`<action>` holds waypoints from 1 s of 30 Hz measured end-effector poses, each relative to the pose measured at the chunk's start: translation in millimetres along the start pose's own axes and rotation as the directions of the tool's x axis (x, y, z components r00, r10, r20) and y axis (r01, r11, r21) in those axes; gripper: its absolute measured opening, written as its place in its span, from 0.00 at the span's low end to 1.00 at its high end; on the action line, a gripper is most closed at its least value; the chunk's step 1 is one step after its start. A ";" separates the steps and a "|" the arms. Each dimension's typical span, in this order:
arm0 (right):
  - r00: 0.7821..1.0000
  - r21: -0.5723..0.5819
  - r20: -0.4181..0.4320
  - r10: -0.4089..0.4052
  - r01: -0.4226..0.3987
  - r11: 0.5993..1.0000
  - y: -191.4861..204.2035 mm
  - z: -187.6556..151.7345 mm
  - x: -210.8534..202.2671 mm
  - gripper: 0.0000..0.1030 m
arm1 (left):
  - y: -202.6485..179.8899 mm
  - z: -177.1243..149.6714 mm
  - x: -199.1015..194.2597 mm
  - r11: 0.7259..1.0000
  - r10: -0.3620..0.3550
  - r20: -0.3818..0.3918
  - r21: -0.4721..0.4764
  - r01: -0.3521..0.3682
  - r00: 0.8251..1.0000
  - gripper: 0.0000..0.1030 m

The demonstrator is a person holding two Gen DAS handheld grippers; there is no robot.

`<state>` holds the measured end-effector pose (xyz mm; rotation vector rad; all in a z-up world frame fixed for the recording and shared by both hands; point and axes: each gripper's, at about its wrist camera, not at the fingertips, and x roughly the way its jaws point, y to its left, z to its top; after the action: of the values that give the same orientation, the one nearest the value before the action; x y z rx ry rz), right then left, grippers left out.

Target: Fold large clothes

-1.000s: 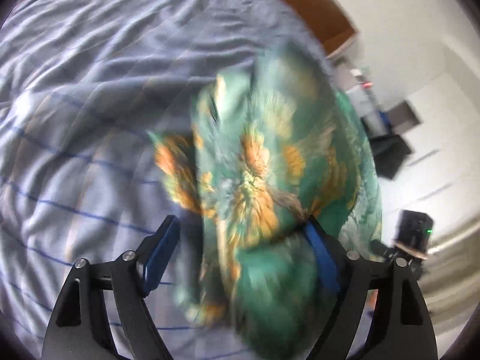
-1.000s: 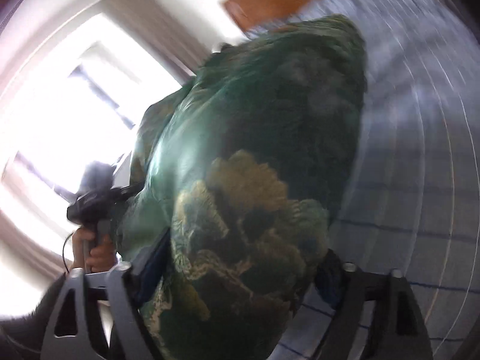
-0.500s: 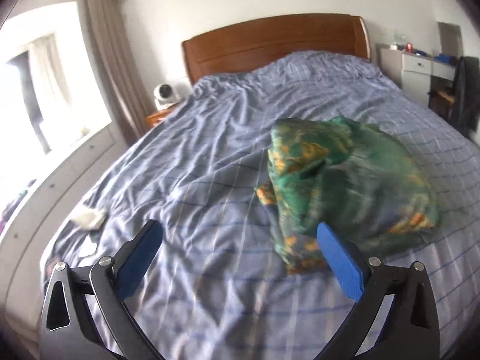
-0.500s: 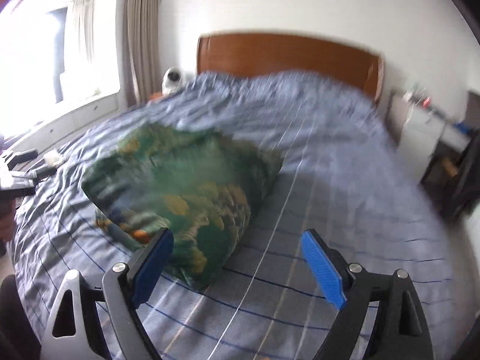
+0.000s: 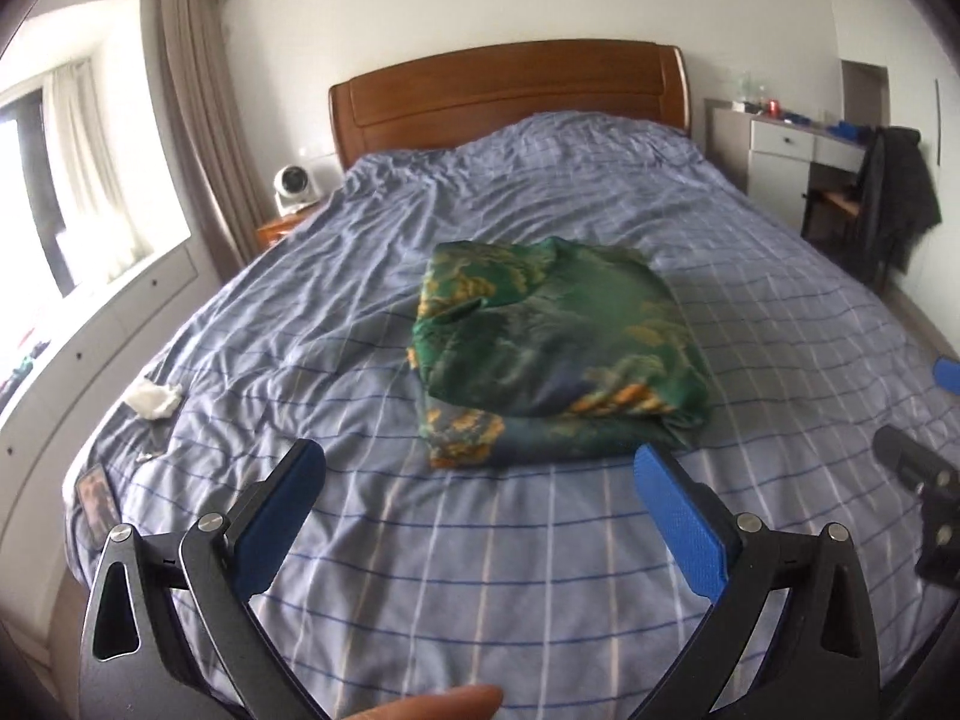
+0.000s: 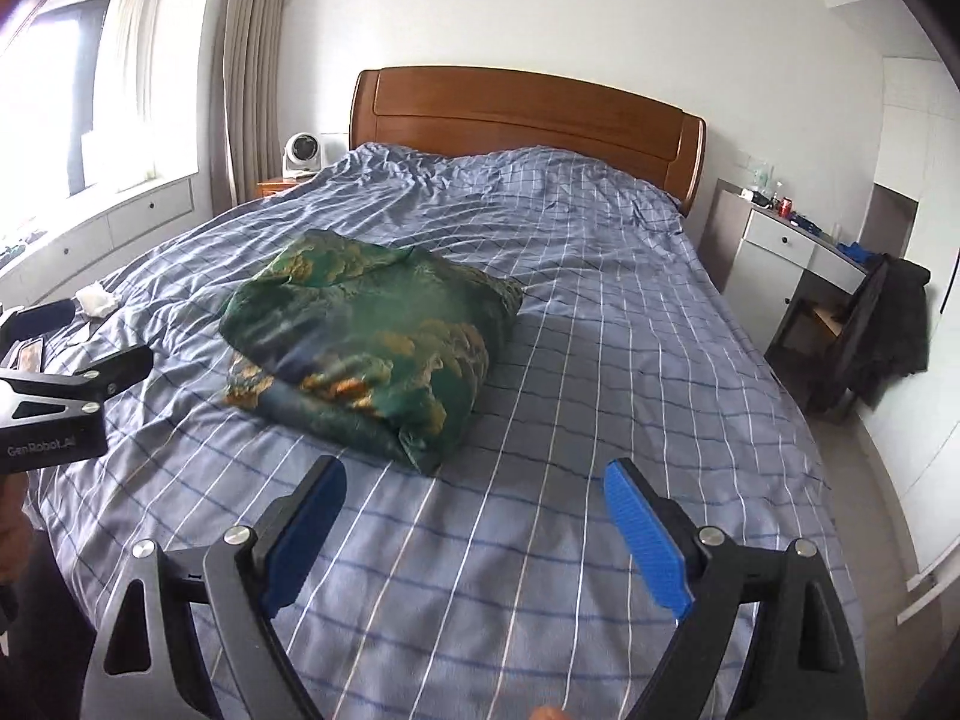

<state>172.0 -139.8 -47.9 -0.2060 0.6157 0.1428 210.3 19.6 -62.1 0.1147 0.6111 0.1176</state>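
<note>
The folded garment (image 5: 558, 354) is dark green with orange and yellow flower prints. The duvet cover (image 5: 480, 570) on the bed is pale blue-grey, checked with white and darker blue lines. The headboard (image 5: 510, 90) is reddish-brown wood. Both tools have black frames and bright blue pads (image 6: 645, 540).

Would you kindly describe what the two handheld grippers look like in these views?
Both the left gripper and the right gripper look alike: black skeletal frames with triangular cut-outs and silver pivot bolts, each carrying two flat, textured blue pads. Seen from the right wrist view, the left gripper's black body bears white "GenRobot" lettering. No cables or sleeves are visible.
</note>
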 end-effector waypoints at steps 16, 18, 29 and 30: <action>0.998 0.004 -0.049 -0.027 0.027 1.000 18.9 -17.4 -29.6 0.87 | -15.7 -16.8 -25.9 0.999 -0.046 -0.039 -0.009 0.046 0.998 1.00; 0.998 0.007 -0.054 -0.023 0.023 1.000 21.3 -19.1 -32.7 0.87 | -12.9 -21.4 -27.8 0.999 -0.045 -0.044 -0.019 0.044 0.998 1.00; 0.998 0.031 -0.068 -0.009 0.011 0.999 26.4 -24.1 -46.8 0.87 | -6.4 -39.2 -35.7 0.999 -0.039 -0.080 -0.041 0.035 0.996 1.00; 0.998 0.029 -0.068 -0.009 0.011 1.000 26.9 -24.4 -47.9 0.88 | -5.7 -39.3 -35.8 0.999 -0.039 -0.082 -0.042 0.035 0.996 1.00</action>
<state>114.5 -122.8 -43.3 -0.1857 0.6839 0.1172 159.0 11.6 -74.7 0.0599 0.6925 0.0992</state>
